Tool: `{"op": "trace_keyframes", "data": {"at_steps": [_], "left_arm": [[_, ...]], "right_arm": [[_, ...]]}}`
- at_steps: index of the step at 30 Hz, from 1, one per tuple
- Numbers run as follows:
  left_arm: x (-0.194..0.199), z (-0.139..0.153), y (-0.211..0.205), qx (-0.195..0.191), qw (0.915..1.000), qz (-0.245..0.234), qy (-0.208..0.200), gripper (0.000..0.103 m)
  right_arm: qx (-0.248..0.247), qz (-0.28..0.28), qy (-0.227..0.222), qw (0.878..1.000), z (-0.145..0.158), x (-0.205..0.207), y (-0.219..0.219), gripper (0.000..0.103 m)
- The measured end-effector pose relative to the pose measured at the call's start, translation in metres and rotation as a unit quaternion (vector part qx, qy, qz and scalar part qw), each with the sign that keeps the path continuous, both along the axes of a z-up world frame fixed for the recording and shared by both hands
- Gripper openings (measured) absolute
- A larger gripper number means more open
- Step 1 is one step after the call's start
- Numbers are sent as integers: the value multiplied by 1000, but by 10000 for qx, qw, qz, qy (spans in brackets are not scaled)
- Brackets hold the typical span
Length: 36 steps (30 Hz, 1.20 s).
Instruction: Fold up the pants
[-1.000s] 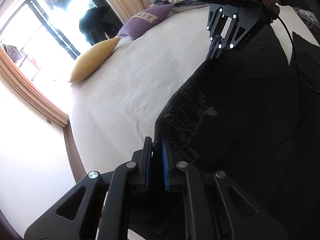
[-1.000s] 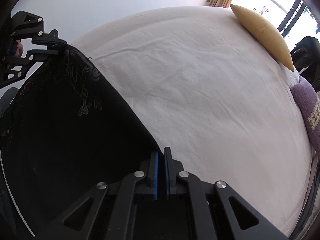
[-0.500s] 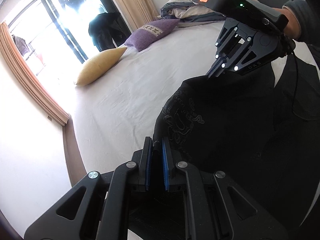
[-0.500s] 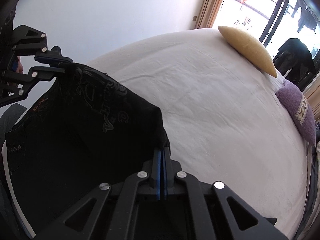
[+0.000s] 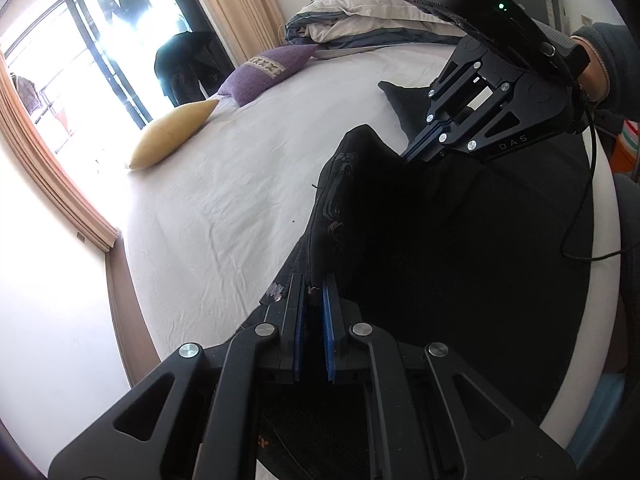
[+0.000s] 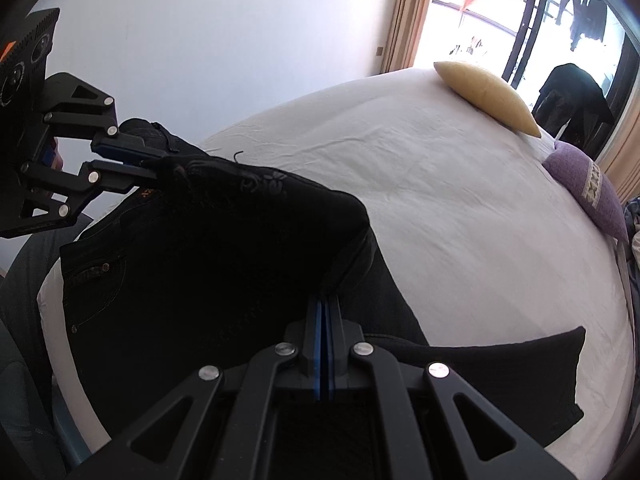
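Observation:
Black embroidered pants [image 5: 420,240] lie on the near edge of a white bed, one part lifted and doubled over the rest. My left gripper [image 5: 312,292] is shut on the pants' edge at one end; it also shows in the right wrist view [image 6: 132,160]. My right gripper [image 6: 325,304] is shut on the fabric at the other end and shows in the left wrist view [image 5: 412,152]. The held edge [image 6: 260,184] hangs slack between the two grippers, above the lower layer [image 6: 160,280]. A pant leg end [image 6: 520,364] lies flat to the right.
The white bed sheet [image 5: 240,184] stretches away beyond the pants. A yellow pillow [image 5: 172,140] and a purple cushion [image 5: 268,70] lie at the far side near the window. A bundled duvet [image 5: 360,20] sits at the head. A wall [image 6: 200,60] stands to the left.
Both grippers have lifted and drawn the held edge back toward the near side of the bed, and moved closer together. The stretched edge has gone slack and bunched.

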State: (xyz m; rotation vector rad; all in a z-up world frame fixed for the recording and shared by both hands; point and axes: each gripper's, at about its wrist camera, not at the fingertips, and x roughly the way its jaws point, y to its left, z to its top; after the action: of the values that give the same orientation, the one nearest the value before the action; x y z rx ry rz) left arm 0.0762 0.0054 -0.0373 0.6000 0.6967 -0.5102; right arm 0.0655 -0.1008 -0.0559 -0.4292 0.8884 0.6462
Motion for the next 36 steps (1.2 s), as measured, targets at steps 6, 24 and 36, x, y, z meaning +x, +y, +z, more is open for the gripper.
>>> {"op": "trace_keyframes", "data": {"at_steps": [6, 24, 36], "left_arm": [[-42, -19, 9, 57, 9997, -32, 256, 7], [-156, -86, 6, 420, 9906, -916, 926, 7], [-158, -94, 17, 465, 9858, -1232, 1042, 7]], "right_arm": [[-387, -16, -118, 9992, -11, -46, -15, 2], [-1273, 226, -193, 9914, -55, -136, 2, 2], [-1762, 426, -291, 9830, -72, -158, 15, 3]]}}
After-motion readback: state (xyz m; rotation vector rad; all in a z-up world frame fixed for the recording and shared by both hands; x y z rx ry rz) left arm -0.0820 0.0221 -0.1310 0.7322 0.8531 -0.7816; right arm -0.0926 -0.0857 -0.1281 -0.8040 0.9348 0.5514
